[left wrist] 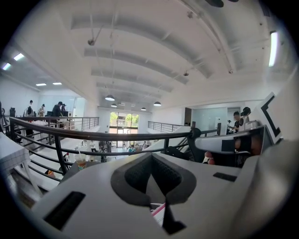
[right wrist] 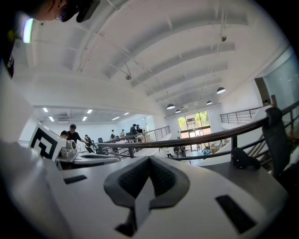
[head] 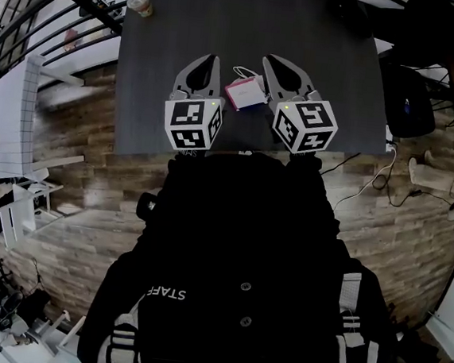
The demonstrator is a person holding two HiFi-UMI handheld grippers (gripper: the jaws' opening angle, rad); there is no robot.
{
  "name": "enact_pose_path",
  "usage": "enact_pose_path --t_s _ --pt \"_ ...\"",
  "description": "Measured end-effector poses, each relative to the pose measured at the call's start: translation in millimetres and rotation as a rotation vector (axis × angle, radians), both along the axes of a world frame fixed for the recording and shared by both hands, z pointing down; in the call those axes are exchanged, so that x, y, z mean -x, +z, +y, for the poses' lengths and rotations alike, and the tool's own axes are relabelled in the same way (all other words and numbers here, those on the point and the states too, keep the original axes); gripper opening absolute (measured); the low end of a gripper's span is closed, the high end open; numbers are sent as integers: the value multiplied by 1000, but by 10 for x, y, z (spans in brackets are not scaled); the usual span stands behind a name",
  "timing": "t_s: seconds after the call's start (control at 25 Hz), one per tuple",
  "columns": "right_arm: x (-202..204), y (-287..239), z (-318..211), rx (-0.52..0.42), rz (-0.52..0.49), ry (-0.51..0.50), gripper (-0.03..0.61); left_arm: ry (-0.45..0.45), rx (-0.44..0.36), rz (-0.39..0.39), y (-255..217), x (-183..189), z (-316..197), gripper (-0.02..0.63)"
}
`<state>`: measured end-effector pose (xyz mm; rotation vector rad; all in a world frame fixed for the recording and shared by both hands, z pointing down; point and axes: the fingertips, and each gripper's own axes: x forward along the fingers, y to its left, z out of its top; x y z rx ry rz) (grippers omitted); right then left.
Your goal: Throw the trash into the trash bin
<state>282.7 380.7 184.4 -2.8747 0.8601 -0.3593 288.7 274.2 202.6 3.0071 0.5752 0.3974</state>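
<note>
A small pink and white packet lies on the dark grey table, between my two grippers and touching neither. My left gripper hovers just left of it, jaws shut and holding nothing. The right gripper hovers just right of it, also shut and empty. In the left gripper view the pads meet, and a strip of the packet shows below them. The right gripper view shows its pads pressed together over the bare table. No trash bin is in any view.
A drink cup with a straw stands at the table's far left corner, also seen as the cup. A black railing runs behind the table. A black bag and cables lie on the wooden floor to the right.
</note>
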Motion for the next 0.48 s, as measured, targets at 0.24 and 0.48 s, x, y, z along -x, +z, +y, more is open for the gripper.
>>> enact_pose_path --t_s 0.24,0.48 --pt "-65 147 102 12 -38 16 15 0 -5 -39 184 -29 3 0" --pt "-93 357 204 18 -91 18 15 112 -65 -130 588 -34 203 0"
